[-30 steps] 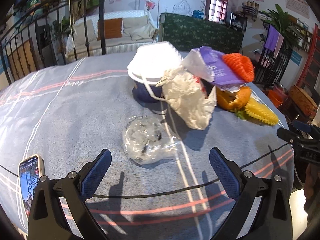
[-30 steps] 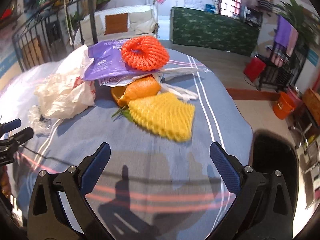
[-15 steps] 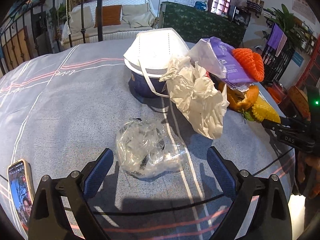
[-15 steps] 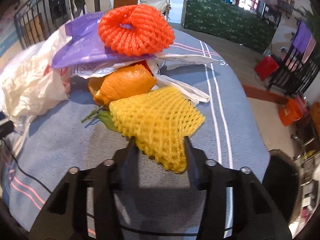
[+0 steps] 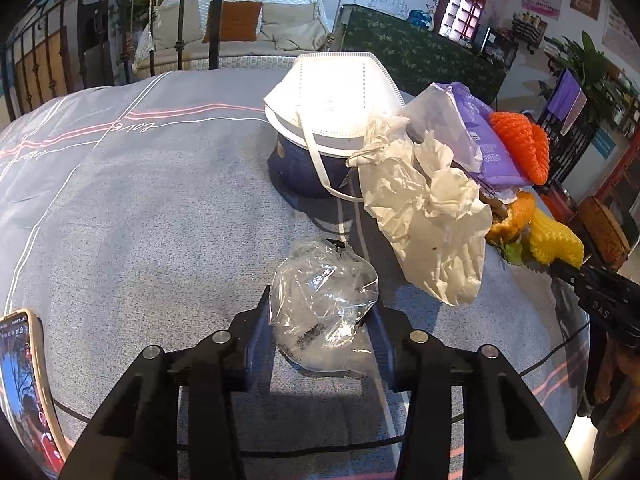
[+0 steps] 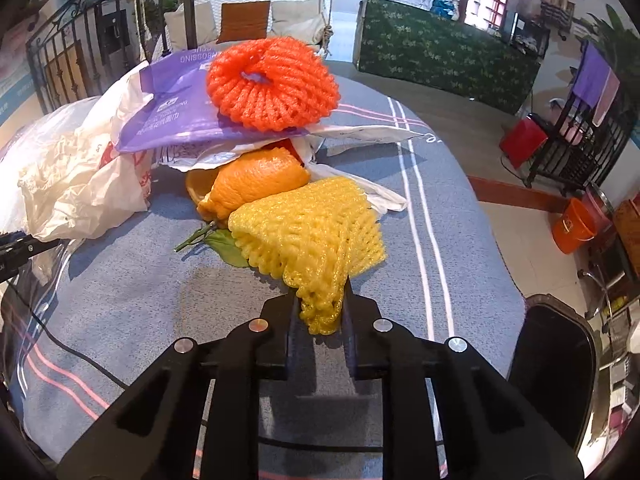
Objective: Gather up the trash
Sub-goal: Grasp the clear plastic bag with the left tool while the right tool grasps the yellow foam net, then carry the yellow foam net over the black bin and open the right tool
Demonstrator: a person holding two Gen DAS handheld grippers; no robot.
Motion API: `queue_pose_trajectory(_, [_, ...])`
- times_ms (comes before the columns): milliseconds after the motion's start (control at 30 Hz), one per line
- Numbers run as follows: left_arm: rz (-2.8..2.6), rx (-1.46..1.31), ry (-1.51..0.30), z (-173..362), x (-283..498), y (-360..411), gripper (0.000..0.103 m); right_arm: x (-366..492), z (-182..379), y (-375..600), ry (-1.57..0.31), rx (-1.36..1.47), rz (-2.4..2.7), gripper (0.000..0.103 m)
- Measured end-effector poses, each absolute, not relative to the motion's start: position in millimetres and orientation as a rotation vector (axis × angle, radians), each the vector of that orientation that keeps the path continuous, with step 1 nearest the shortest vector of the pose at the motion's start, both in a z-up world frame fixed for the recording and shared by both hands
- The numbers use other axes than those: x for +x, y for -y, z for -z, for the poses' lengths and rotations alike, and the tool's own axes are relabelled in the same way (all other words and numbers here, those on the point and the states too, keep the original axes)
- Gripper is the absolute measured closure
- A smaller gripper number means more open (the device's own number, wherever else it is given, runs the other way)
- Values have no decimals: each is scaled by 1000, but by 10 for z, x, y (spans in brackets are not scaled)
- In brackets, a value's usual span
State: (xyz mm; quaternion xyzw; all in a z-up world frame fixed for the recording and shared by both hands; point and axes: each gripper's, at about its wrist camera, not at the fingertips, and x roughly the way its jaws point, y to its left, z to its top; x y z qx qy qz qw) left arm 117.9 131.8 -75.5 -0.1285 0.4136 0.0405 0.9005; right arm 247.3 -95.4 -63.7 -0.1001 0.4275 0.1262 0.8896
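My left gripper is shut on a crumpled clear plastic bag on the grey-blue tablecloth. My right gripper is shut on the near corner of a yellow foam fruit net. Behind the net lie an orange peel, a purple wrapper with an orange foam net on top, and a white plastic bag. In the left wrist view a white face mask rests on a dark blue bowl, beside the white plastic bag.
A phone lies at the near left of the table. A thin black cable crosses the near cloth. The table's right edge drops to the floor, where an orange bucket and a dark chair stand.
Both grippers moved forward and closed. The left went from open to shut on the clear bag. The right tightened on the yellow net, whose corner is now pinched and lifted.
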Motion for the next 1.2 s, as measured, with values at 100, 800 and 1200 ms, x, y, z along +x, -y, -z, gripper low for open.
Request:
queue_pose_trajectory(100, [-87, -271, -841, 742, 1151, -1313, 64, 2448, 606, 973, -874, -196, -251, 85])
queue_pose_trajectory(800, [-52, -303, -666, 345, 607, -1194, 67, 1964, 263, 1261, -768, -51, -212, 85])
queue_pose_trajectory(1200, [132, -252, -585, 118, 470, -557, 67, 1542, 241, 1563, -705, 32, -136, 85])
